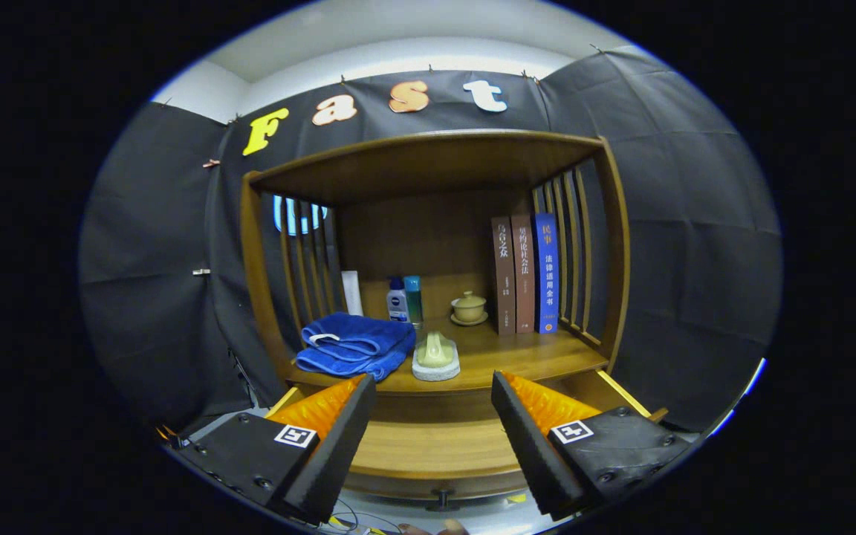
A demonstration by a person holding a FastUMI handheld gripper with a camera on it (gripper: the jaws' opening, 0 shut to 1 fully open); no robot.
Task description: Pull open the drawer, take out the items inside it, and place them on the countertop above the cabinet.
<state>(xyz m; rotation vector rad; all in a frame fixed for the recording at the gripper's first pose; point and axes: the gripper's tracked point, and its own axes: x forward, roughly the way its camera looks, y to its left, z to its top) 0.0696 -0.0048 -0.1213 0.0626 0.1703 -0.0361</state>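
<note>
The wooden cabinet's drawer [435,453] is pulled out toward me, its knob [441,496] on the near front panel. Bare wood shows on the part of its floor visible between my fingers. My gripper [434,381] is open above the drawer, fingers spread wide with nothing between them. Just beyond the fingertips, on the countertop [532,357], lie a folded blue towel [354,345] and a pale green piece on a white dish [435,358]. My fingers hide the drawer's left and right sides.
At the back of the countertop stand a white tube [352,292], two small bottles [406,299], a lidded cup on a saucer [469,307] and three upright books [524,273]. Slatted side walls and a wooden top shelf [428,160] enclose the countertop.
</note>
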